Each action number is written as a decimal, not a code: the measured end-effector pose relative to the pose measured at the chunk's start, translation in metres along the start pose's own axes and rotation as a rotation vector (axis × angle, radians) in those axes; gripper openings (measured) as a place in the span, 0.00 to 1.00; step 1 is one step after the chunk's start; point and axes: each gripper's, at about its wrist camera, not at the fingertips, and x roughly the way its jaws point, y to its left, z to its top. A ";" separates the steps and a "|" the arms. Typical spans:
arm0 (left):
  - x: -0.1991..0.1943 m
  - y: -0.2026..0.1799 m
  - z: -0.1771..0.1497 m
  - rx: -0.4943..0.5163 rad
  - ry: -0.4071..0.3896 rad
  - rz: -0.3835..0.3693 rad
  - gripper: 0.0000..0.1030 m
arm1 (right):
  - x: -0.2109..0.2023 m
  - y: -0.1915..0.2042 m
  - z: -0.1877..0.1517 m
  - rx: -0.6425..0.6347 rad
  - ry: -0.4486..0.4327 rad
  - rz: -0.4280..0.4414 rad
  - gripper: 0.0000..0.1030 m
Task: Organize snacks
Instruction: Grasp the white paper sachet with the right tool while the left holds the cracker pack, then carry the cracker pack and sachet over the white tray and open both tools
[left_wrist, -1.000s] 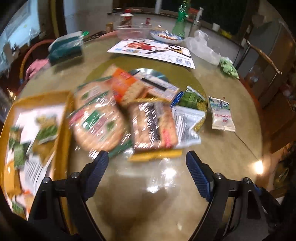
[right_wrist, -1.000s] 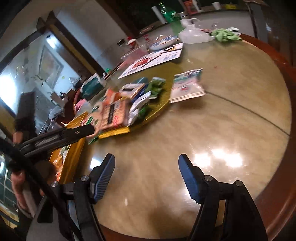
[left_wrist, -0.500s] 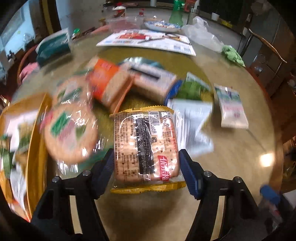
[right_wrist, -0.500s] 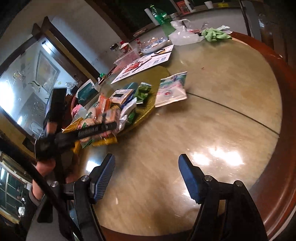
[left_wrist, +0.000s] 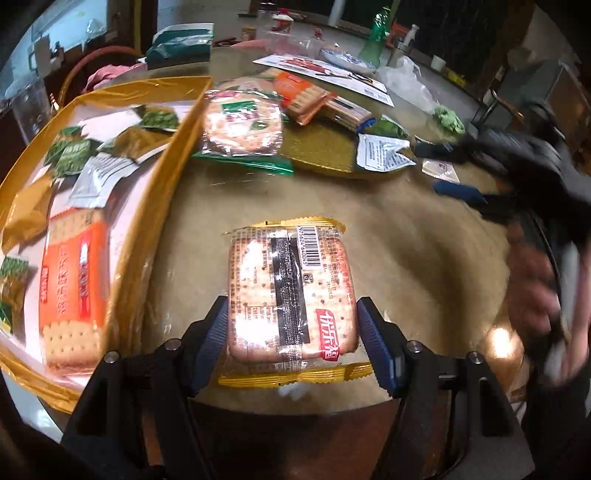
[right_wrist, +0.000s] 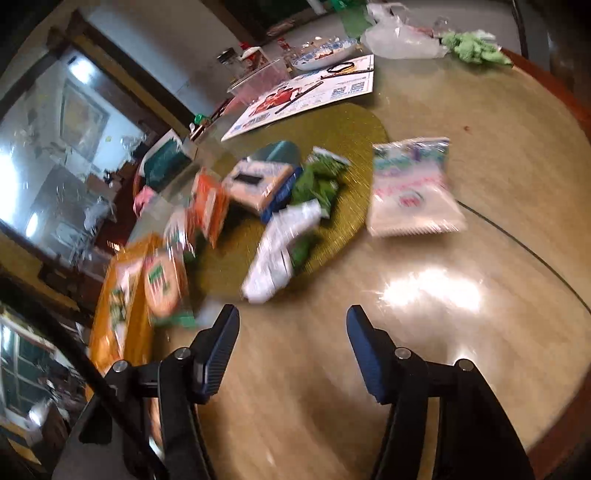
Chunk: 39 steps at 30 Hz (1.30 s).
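My left gripper is shut on a clear cracker pack with yellow ends and holds it over the near table edge. To its left a yellow tray holds an orange cracker pack and several small green and silver packets. My right gripper is open and empty above the table, short of the snack pile on the gold mat: a silver packet, green packets, a white-green bag, an orange pack. The right gripper also shows blurred in the left wrist view.
A round cracker pack lies beside the tray. At the back are a flyer, a plate, a clear plastic bag, a green cloth and a green tissue pack. The wooden table rim runs near right.
My left gripper closed on the cracker pack, lifted it off the pile and pulled it back toward the near edge beside the tray. My right gripper moved forward toward the pile.
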 end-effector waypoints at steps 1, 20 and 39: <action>-0.001 0.000 -0.002 0.010 -0.004 -0.004 0.67 | 0.006 0.001 0.007 0.016 -0.001 -0.008 0.59; 0.005 -0.020 -0.003 0.108 0.018 0.138 0.68 | -0.022 -0.005 -0.037 0.011 0.072 -0.065 0.16; -0.074 0.007 -0.002 -0.032 -0.141 -0.003 0.67 | -0.056 0.058 -0.059 -0.167 -0.020 0.037 0.16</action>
